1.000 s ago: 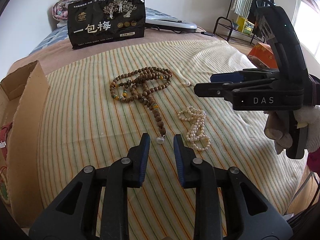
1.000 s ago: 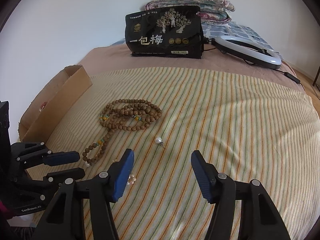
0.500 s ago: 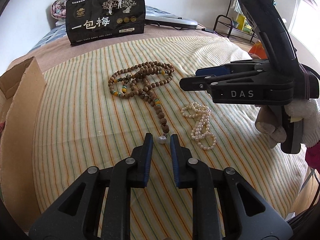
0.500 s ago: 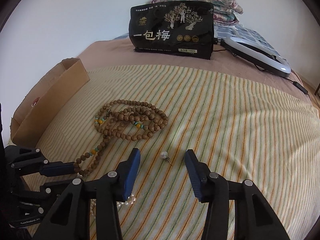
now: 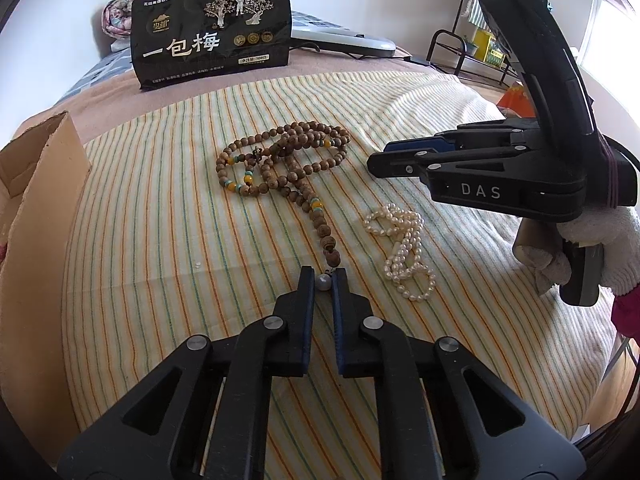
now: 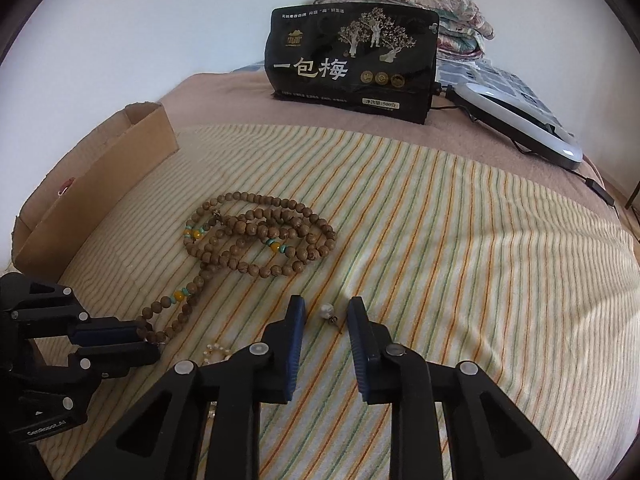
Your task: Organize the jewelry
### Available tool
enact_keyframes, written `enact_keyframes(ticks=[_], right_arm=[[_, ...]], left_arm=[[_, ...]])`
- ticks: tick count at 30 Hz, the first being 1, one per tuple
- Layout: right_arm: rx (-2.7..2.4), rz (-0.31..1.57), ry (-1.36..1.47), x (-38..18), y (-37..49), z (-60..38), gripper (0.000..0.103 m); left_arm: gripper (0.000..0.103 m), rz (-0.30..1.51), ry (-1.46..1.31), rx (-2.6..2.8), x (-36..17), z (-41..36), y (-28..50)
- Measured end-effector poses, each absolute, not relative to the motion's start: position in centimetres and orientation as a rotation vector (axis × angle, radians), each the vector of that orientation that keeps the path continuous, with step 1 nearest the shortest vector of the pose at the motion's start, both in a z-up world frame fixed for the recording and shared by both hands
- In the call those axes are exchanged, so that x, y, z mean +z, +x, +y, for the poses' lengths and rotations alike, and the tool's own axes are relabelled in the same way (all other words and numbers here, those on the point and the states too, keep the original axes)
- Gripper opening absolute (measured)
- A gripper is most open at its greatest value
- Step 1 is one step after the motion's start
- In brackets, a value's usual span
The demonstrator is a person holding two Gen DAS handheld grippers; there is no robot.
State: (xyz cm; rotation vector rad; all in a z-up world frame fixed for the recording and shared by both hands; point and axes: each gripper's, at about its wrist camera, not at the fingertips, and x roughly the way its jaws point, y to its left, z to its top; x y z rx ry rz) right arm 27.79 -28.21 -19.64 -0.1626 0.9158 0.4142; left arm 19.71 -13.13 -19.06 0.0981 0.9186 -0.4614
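A long wooden bead necklace (image 5: 280, 160) lies coiled on the striped cloth (image 5: 160, 240), its tail running toward me. My left gripper (image 5: 324, 280) is shut on the white end bead (image 5: 324, 282) of that tail. A pearl strand (image 5: 404, 248) lies just to the right of it. In the right wrist view a small pearl earring (image 6: 327, 312) rests on the cloth between the fingers of my right gripper (image 6: 326, 305). Its jaws are closing, with a gap still showing on both sides of the earring. The wooden bead necklace (image 6: 256, 236) lies beyond, to the left.
A cardboard box (image 5: 36, 184) stands at the cloth's left edge. A black pouch (image 5: 212, 36) stands upright at the back, with a ring light (image 6: 520, 120) and folded quilts (image 6: 452, 12) near it. A gloved hand (image 5: 600, 240) holds the right gripper.
The left jaws drew together onto the white end bead. The right gripper came forward over the earring and its jaws narrowed around it.
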Motion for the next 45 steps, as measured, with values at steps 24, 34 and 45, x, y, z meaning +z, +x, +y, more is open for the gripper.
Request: enact_keyframes(ticks=[24, 34, 45], right_arm=[[0.427, 0.909, -0.238, -19.6, 27.1, -27.2, 0.019], [0.423, 0.902, -0.252, -19.8, 27.2, -27.0, 0.006], [0.415, 0.871, -0.189, -16.8, 24.5, -27.9, 0.006]], left_arm=[[0.007, 0.911, 0.089, -0.447, -18.7, -12.4, 19.2], [0.007, 0.904, 0.086, -0.446, -18.6, -12.3, 19.0], [0.007, 0.851, 0.055, -0.424, -15.7, -10.5, 17.0]])
